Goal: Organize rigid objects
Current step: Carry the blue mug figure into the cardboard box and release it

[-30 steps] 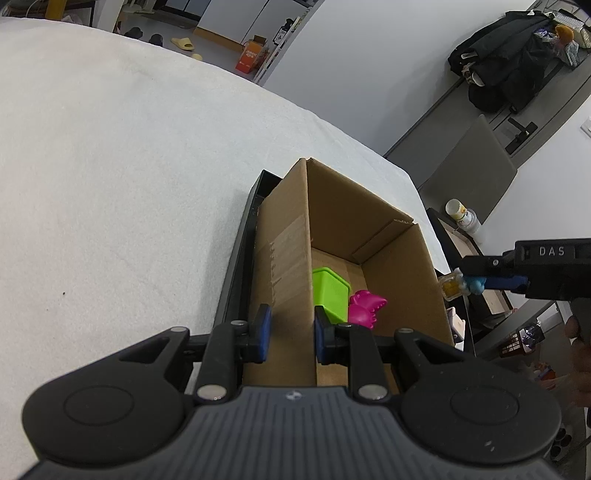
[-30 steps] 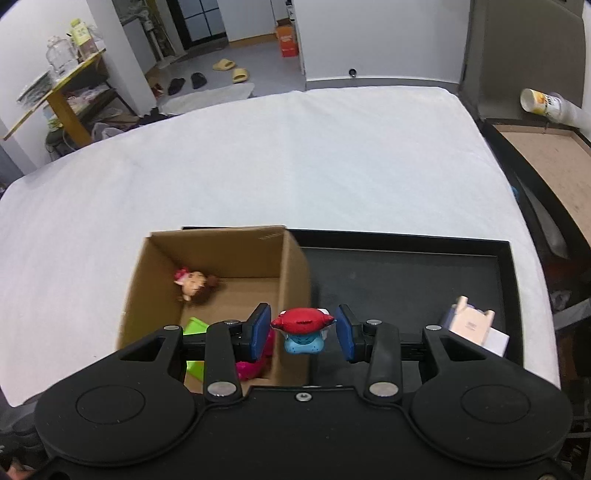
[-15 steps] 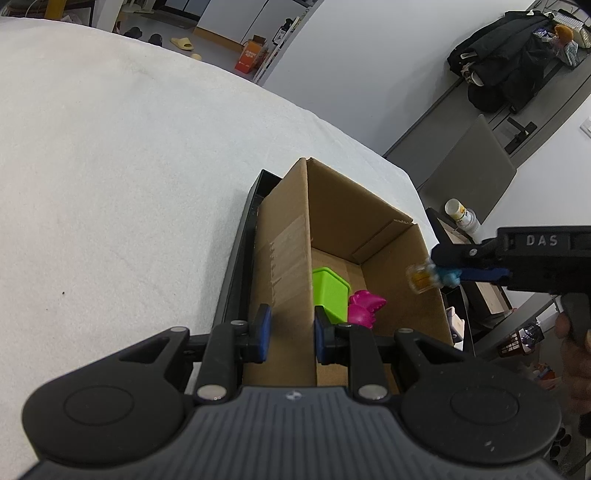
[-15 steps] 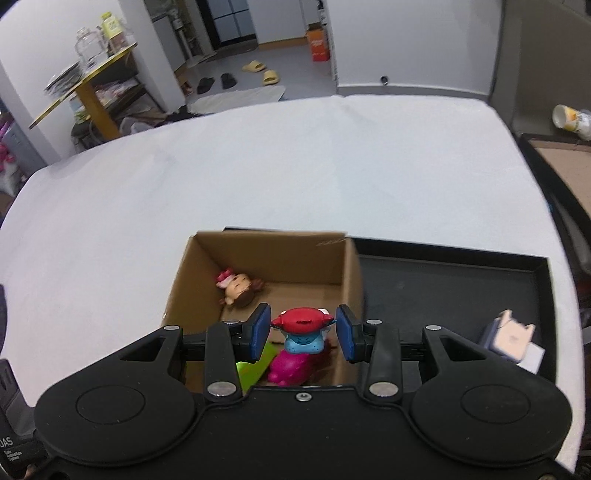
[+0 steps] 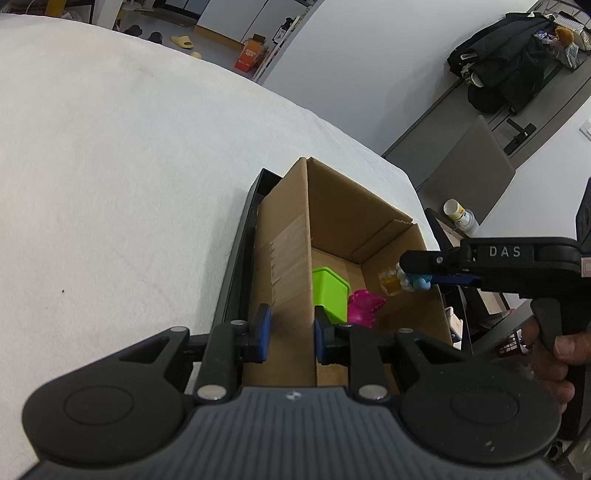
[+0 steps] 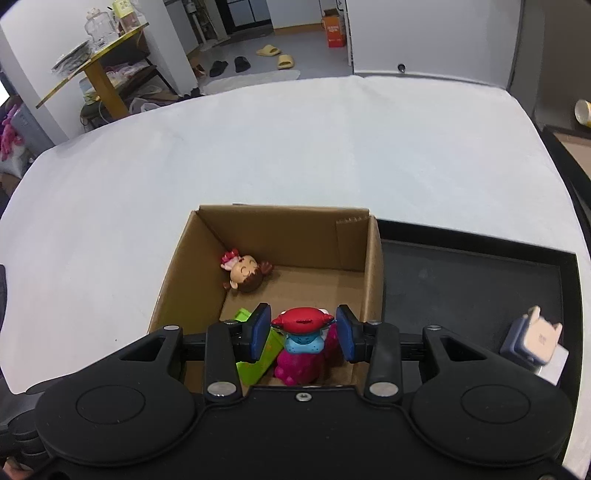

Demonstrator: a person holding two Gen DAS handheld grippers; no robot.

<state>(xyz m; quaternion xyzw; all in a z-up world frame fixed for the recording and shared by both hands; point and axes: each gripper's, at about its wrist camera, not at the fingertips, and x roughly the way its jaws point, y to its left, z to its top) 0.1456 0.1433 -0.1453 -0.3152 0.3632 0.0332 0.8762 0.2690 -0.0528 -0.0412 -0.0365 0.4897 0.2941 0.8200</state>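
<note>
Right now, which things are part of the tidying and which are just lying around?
Part of the job:
cardboard box
red and blue toy
doll
green block
pink toy
black tray

Just lying around:
slippers
orange carton
black coat

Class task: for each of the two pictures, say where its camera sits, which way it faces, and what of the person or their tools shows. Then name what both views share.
Left wrist view: on the left gripper, looking down along the cardboard box wall it clamps; the right gripper and a hand show.
Right wrist view: on the right gripper, above the box, holding a red and blue toy.
Shared: box, green block, pink toy.
</note>
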